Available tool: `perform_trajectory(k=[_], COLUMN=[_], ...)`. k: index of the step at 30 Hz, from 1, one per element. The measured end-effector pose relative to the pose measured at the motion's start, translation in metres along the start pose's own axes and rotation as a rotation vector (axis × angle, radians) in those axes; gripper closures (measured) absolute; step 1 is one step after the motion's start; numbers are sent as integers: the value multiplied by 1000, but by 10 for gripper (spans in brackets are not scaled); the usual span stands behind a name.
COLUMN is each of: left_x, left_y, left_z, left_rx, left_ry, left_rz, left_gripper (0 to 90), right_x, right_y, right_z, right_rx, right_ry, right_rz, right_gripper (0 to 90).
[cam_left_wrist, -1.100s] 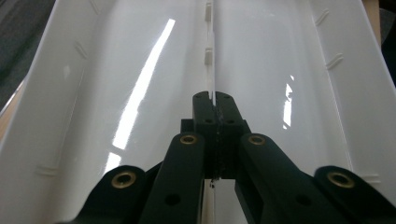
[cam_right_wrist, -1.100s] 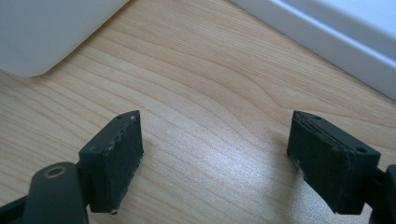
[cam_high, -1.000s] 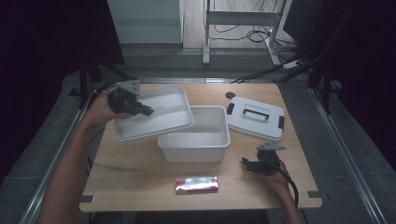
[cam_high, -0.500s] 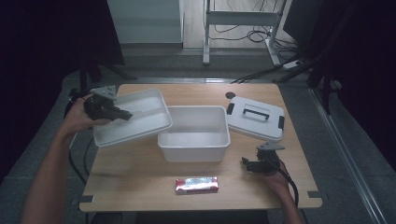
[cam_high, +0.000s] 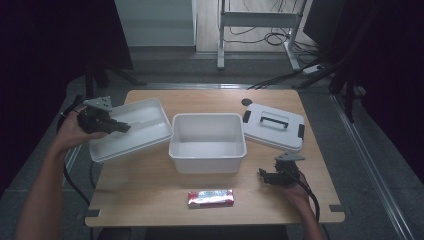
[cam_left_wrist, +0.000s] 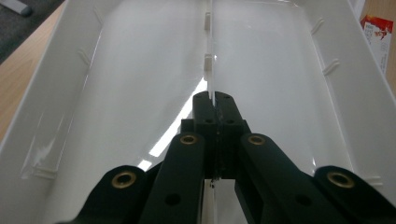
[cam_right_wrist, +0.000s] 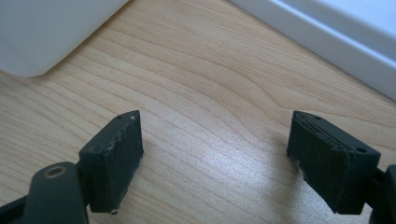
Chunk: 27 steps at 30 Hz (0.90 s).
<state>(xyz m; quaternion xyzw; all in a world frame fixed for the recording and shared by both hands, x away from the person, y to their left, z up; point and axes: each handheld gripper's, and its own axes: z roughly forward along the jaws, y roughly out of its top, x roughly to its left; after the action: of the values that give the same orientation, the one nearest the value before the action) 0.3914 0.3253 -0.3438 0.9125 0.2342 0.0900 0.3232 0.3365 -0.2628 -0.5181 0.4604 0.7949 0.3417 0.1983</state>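
A shallow white tray (cam_high: 135, 131) with a centre divider hangs tilted over the table's left edge. My left gripper (cam_high: 119, 126) is shut on that divider. In the left gripper view the black jaws (cam_left_wrist: 215, 100) pinch the thin divider wall (cam_left_wrist: 208, 46) from above, with the tray's floor (cam_left_wrist: 140, 70) on both sides. A deep white box (cam_high: 207, 144) stands open at the table's middle. My right gripper (cam_high: 265, 177) rests near the front right, open, and its jaws (cam_right_wrist: 215, 140) stand wide apart over bare wood.
A white lid with a black handle (cam_high: 274, 127) lies right of the box. A red packet (cam_high: 210, 198) lies at the front edge, its end seen past the tray (cam_left_wrist: 376, 32). A small black disc (cam_high: 246, 102) sits at the back. Wooden table (cam_high: 150, 190).
My left gripper has carried the tray leftward and a little down, from over the box's left rim to beyond the table's left side. The right gripper has stayed put.
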Motion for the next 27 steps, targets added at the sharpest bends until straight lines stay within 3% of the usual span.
perform_trajectory(k=[8, 18, 27], left_x=[3, 8, 10], left_y=[-18, -40, -64], left_z=[12, 23, 53], left_rx=[14, -15, 37], left_ry=[-15, -31, -58], left_rz=[-28, -72, -108], left_gripper=[900, 900, 900], right_x=[0, 0, 0], right_y=[0, 0, 0], right_z=[0, 0, 0], right_rx=[0, 0, -2], right_ry=[-1, -1, -2], right_rz=[1, 1, 3], right_gripper=[177, 177, 177])
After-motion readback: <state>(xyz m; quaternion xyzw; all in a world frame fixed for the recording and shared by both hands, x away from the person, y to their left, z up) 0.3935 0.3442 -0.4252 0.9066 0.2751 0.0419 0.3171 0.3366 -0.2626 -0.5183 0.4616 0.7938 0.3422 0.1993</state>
